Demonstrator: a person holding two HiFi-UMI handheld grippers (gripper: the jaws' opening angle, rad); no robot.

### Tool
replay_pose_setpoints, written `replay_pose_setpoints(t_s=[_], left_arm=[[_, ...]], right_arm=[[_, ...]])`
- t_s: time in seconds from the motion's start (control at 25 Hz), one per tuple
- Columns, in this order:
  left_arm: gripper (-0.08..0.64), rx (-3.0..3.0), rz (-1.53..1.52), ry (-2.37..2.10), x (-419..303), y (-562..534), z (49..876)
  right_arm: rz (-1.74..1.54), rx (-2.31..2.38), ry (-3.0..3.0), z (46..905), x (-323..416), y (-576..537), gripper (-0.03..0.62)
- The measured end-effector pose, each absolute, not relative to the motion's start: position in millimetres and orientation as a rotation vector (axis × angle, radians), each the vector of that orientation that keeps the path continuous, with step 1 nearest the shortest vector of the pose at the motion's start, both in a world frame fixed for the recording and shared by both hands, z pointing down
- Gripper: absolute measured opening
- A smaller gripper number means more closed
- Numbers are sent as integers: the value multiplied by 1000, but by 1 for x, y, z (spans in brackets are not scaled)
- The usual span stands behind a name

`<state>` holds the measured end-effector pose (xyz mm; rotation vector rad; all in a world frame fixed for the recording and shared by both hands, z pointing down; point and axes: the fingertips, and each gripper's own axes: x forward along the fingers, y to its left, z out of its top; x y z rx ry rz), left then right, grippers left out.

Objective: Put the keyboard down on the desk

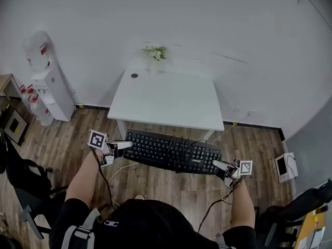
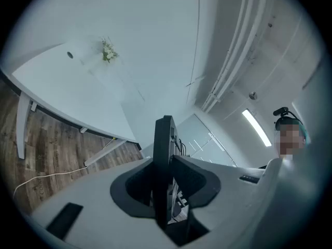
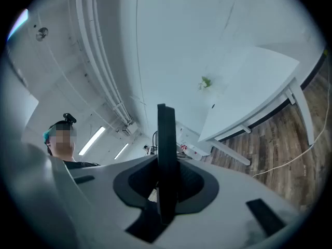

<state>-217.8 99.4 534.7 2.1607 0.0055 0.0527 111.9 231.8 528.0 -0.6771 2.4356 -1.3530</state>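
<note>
Head view: left gripper (image 1: pixel 124 146) and right gripper (image 1: pixel 218 165), jaws part-closed, clamp keyboard (image 1: pixel 173 152) ends, airborne at 6 o'clock of desk (image 1: pixel 166 100).

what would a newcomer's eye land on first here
A black keyboard hangs in the air above the wooden floor, clamped at its ends by the left gripper and the right gripper. Just beyond it stands a white desk with a small bunch of flowers at its far edge.

keyboard (image 1: pixel 174 152): black matt plastic | desk (image 1: pixel 166 100): smooth white matt top | floor (image 1: pixel 155 183): brown wood planks, faint sheen | wall (image 1: pixel 207 25): smooth matt white
</note>
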Motion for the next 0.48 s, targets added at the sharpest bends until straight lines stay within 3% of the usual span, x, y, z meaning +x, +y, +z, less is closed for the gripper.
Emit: replay_pose_setpoints(t_s=[0.48], left_arm=[[110,2144,51,-5,-225,100,541]], right_arm=[[-1364,-672,2423,536,104,231,83]])
